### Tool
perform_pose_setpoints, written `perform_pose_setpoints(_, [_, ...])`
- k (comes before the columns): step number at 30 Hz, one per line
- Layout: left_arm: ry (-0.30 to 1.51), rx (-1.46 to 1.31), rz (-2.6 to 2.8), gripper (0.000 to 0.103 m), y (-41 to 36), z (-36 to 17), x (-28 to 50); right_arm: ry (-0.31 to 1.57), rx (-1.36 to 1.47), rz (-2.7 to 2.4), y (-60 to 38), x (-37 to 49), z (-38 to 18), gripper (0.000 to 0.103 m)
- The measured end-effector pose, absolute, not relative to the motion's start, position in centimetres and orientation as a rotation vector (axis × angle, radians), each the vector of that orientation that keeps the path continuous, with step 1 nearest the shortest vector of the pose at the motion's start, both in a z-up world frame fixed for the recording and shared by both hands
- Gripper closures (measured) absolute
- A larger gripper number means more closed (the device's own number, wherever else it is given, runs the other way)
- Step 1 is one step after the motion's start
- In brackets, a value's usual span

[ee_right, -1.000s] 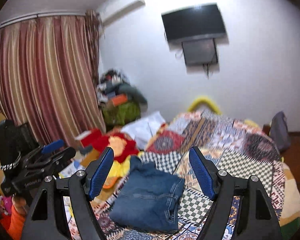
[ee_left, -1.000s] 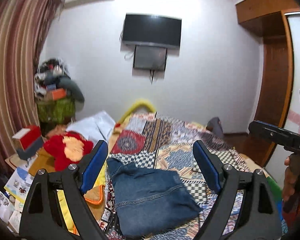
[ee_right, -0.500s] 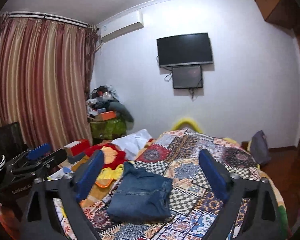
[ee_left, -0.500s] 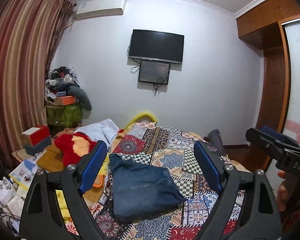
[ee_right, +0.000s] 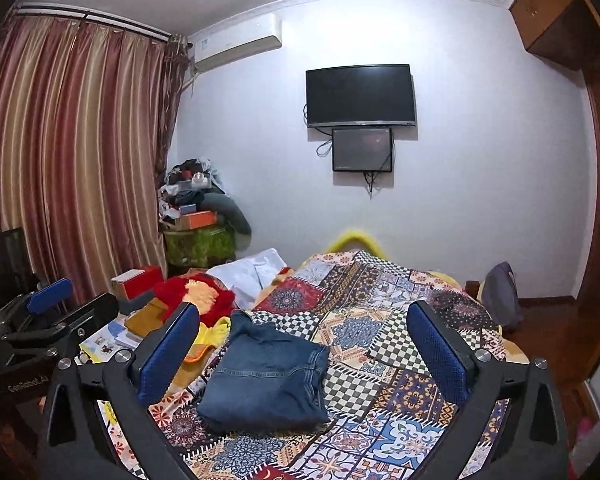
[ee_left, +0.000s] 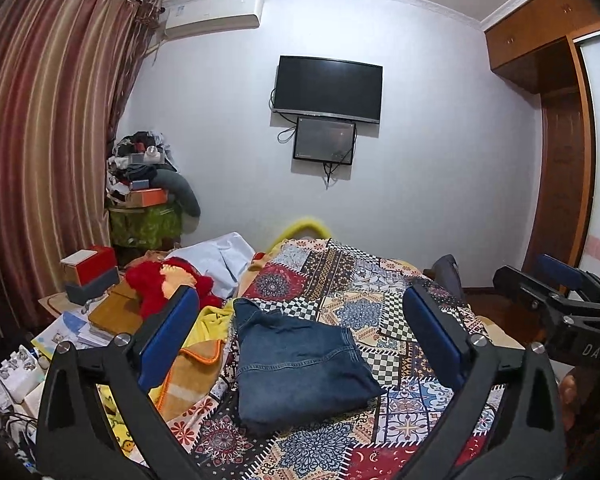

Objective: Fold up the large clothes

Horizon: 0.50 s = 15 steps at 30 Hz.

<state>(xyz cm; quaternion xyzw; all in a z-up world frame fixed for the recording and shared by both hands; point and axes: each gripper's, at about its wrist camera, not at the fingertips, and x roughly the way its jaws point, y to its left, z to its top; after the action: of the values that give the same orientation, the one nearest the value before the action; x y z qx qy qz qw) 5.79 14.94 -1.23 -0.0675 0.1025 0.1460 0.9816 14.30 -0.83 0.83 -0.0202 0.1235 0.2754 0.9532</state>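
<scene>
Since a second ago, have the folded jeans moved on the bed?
No. The folded jeans lie on the same checkered and medallion patches of the patchwork bedspread, beside the yellow blanket; only the camera pulled back.

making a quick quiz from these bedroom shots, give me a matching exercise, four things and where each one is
Things:
1. jeans
2. tv
3. air conditioner
4. red box

Places:
A. high on the wall beside the curtain
B. folded on the patterned bedspread
C. left of the bed, near the curtain
D. middle of the wall, above a smaller screen

Pairs: 1-B, 2-D, 3-A, 4-C
</scene>
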Motion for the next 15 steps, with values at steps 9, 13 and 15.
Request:
perform_pose_setpoints(9, [0.228, -0.14, 0.298, 0.0, 15.2, -1.8, 6.1, 0.283, -0.049, 0.567, -0.6, 15.0, 0.3, 0.0])
perform_pose_setpoints(13, [0.238, -0.147, 0.297, 0.0, 15.4, -2.0, 6.3, 0.302, -0.045, 0.57, -0.6, 15.5, 0.0, 0.0])
perform_pose_setpoints(15, [0.241, -0.149, 0.296, 0.0, 15.4, -2.0, 6.3, 0.307, -0.04, 0.57, -0.7, 15.7, -0.2, 0.0])
